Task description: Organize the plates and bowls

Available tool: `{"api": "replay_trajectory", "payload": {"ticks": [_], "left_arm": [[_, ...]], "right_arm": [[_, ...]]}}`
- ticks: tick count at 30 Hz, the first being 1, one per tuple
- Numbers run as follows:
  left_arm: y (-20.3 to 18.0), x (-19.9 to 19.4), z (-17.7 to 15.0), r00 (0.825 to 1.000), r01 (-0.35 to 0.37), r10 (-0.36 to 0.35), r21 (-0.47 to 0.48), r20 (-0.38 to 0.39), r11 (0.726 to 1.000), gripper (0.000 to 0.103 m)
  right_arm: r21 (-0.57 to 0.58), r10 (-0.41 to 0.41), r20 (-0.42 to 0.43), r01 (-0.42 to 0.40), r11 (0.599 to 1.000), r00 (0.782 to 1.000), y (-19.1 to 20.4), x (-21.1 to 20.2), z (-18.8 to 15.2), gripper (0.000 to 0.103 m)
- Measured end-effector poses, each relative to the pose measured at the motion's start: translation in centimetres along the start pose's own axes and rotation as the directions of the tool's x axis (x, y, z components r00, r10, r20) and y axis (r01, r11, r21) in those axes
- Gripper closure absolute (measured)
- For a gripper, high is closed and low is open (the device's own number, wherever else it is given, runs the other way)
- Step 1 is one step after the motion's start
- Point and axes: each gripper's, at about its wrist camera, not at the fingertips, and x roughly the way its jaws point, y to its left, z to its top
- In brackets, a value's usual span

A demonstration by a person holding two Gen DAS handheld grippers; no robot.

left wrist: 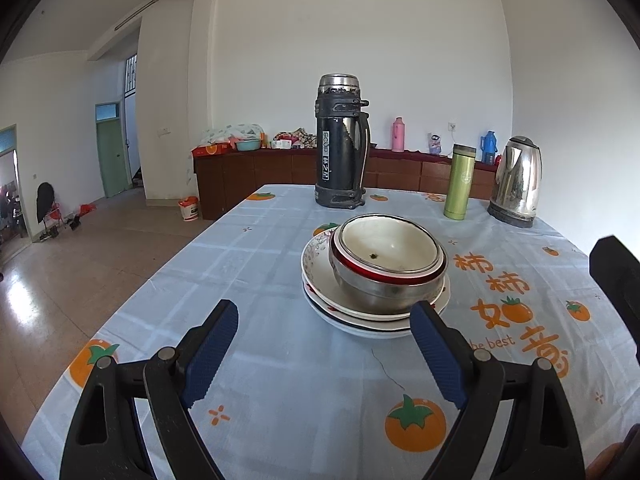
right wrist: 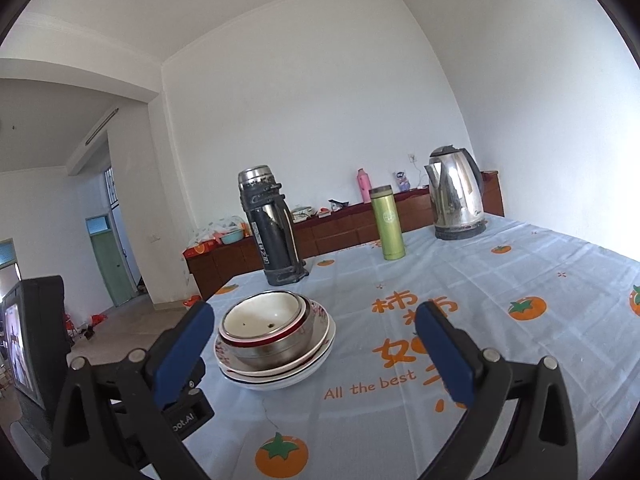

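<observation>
Writing on tablecloth (right wrist: 460, 276): "All the best" plus orange Chinese characters, right of stacked plates (right wrist: 320, 354); left view shows only "he best". Nested bowls (left wrist: 386, 264) sit on plates, mid-table. Black flask (left wrist: 342, 140) behind stack, label "SCUP". Right view alone shows "oot.AI" on left gripper body. Left gripper (left wrist: 324, 354) jaws apart, empty, just before stack. Right gripper (right wrist: 316, 354) jaws apart, empty.

White walls (left wrist: 360, 40), glossy tiled floor (left wrist: 80, 272), brown sideboard (left wrist: 260, 168) along back wall, green door (left wrist: 112, 156) at left.
</observation>
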Motion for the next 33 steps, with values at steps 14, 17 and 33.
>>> {"api": "replay_trajectory", "payload": {"ticks": [14, 17, 33], "left_arm": [[0.4, -1.9, 0.3, 1.0, -0.011, 0.011, -0.002, 0.007, 1.0, 0.014], [0.3, -2.1, 0.4, 1.0, -0.01, 0.01, -0.003, 0.012, 1.0, 0.014], [0.1, -2.6, 0.5, 1.0, -0.007, 0.007, 0.001, 0.015, 1.0, 0.014]], "right_arm": [[0.007, -0.013, 0.026, 0.013, 1.0, 1.0, 0.3, -2.2, 0.6, 0.0], [0.003, -0.013, 0.029, 0.013, 1.0, 0.999, 0.4, -2.5, 0.7, 0.0], [0.008, -0.012, 0.027, 0.012, 1.0, 1.0, 0.3, -2.8, 0.9, 0.0]]}}
